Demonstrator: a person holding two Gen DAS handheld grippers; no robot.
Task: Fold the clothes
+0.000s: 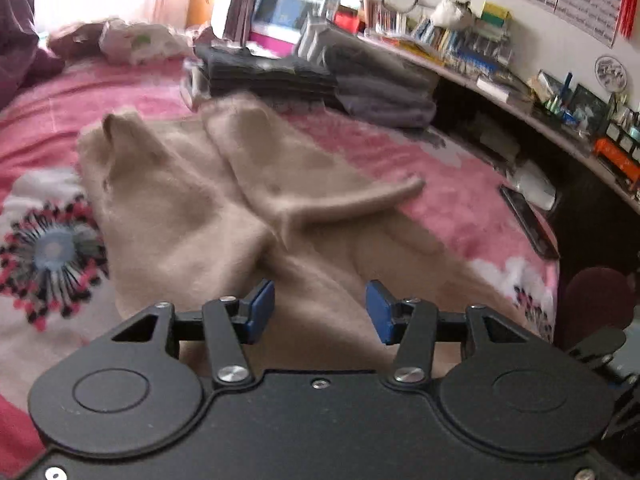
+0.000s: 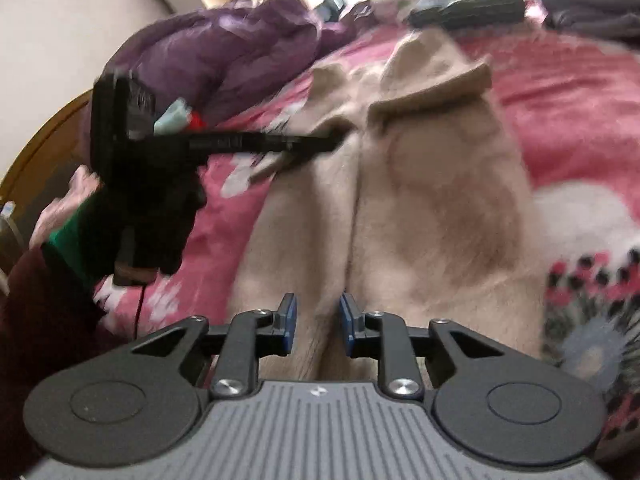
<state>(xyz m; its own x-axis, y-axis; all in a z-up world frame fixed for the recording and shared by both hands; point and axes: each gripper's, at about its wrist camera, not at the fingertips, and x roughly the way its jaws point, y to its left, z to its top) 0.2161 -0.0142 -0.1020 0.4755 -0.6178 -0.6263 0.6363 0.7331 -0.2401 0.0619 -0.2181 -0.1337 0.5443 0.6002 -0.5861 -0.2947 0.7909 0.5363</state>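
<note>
A beige fuzzy garment [image 1: 224, 208] lies spread on a bed covered by a pink blanket [image 1: 440, 184] with white patches and a dark, spiky flower print. The garment has two long panels side by side, with a seam or gap running between them toward the far end, and a narrow strip of the same fabric [image 1: 360, 204] curls across its right panel.

The left hand-held gripper [image 1: 320, 312] hovers over the near part of the garment with its blue-padded fingers [image 1: 260, 310] set wide apart and nothing between them. In the right wrist view, this gripper appears as a dark, blurred shape at the left, held by a gloved hand [image 2: 160, 216] with a green cuff and a dark red sleeve; its tip reaches to the left edge of the garment.

The right hand-held gripper [image 2: 318, 326] sits low over the near end of the garment, in line with the central seam. Its blue pads [image 2: 348, 324] stand at a narrow gap, and I cannot tell whether any fabric is caught between them.

At the far end of the bed rest stacks of folded dark clothes [image 1: 272, 72] and grey clothes [image 1: 384, 88]. A purple padded coat [image 2: 208, 48] is heaped at the far left. To the right of the bed runs a cluttered shelf of books [image 1: 452, 44].
</note>
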